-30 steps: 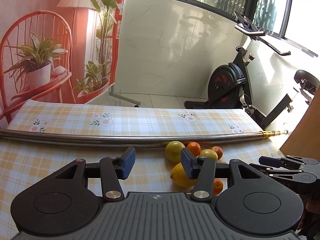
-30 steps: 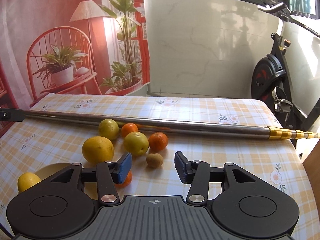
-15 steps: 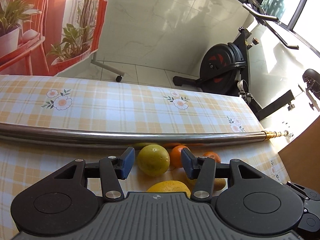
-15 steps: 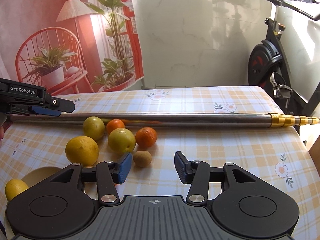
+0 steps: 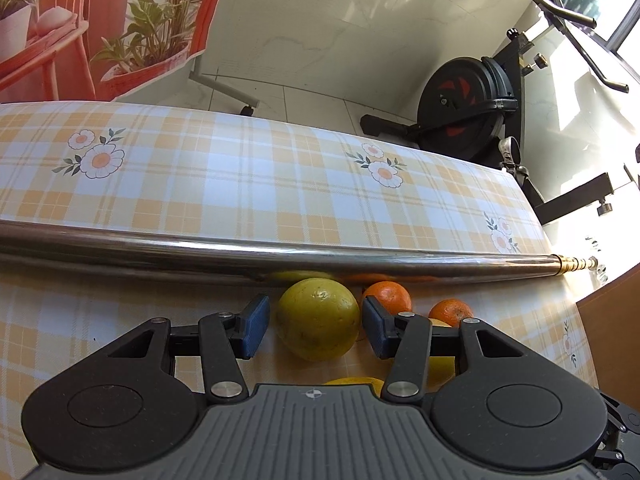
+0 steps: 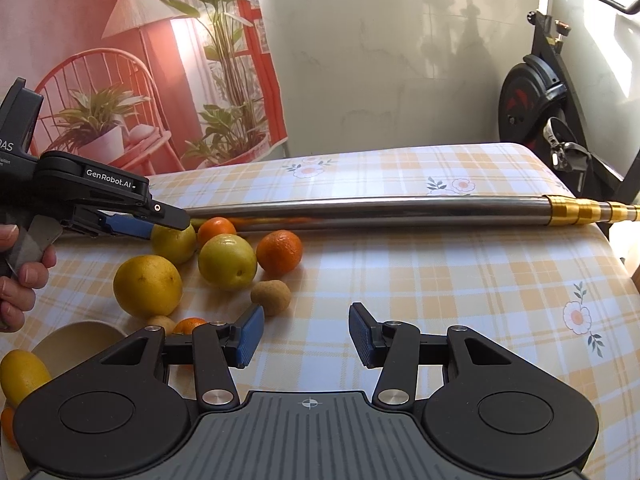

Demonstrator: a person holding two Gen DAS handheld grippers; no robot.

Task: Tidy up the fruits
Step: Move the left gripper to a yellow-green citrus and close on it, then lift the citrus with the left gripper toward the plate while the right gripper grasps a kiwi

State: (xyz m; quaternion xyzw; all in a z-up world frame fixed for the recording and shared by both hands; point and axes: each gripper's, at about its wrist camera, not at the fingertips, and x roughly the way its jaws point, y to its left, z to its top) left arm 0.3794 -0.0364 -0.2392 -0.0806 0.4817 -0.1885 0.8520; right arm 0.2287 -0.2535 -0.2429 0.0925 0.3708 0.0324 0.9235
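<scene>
A yellow-green fruit (image 5: 318,318) lies just before the steel pole, between the open jaws of my left gripper (image 5: 316,324); whether the pads touch it I cannot tell. The right wrist view shows that gripper (image 6: 160,220) over the same fruit (image 6: 174,242). Beside it lie two oranges (image 5: 387,295) (image 5: 451,311). The right view also shows a large yellow citrus (image 6: 147,286), a green-yellow fruit (image 6: 227,261), an orange (image 6: 279,251) and a small brown fruit (image 6: 271,297). My right gripper (image 6: 306,334) is open and empty above the cloth.
A long steel pole (image 6: 380,210) with a brass end (image 6: 576,212) lies across the checked tablecloth (image 5: 248,184). A cream bowl (image 6: 74,338) and a lemon (image 6: 22,374) sit at the lower left. An exercise bike (image 5: 476,108) stands beyond the table.
My left gripper has moved forward and down, so the yellow-green fruit now sits between its jaws. My right gripper has shifted slightly and stays open.
</scene>
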